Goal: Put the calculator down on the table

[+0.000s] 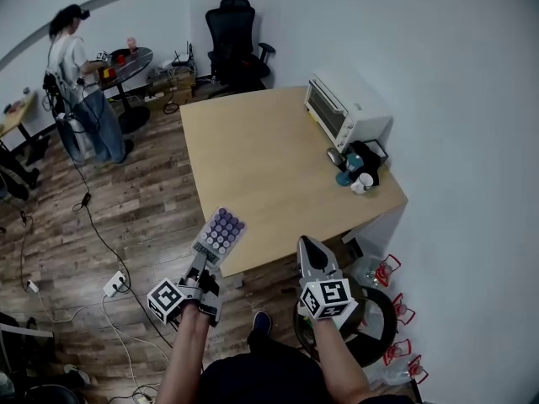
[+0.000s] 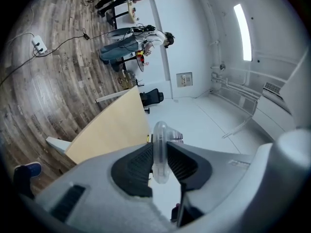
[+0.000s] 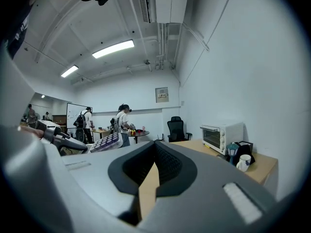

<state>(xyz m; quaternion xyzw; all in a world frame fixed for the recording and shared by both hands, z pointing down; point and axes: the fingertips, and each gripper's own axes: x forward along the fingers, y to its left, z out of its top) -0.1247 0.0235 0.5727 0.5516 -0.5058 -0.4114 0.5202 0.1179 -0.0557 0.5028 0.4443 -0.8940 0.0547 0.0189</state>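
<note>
Left tool (image 1: 205, 257) clamps the calculator (image 1: 221, 232) at the table (image 1: 269, 158)'s near corner; right tool (image 1: 306, 243) closed and empty.

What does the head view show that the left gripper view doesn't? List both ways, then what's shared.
Head view only: the calculator face-on, the right gripper, the mug. Left gripper view only: the pads clamping the calculator edge-on, a ceiling light. Both: table, chair, standing person.
</note>
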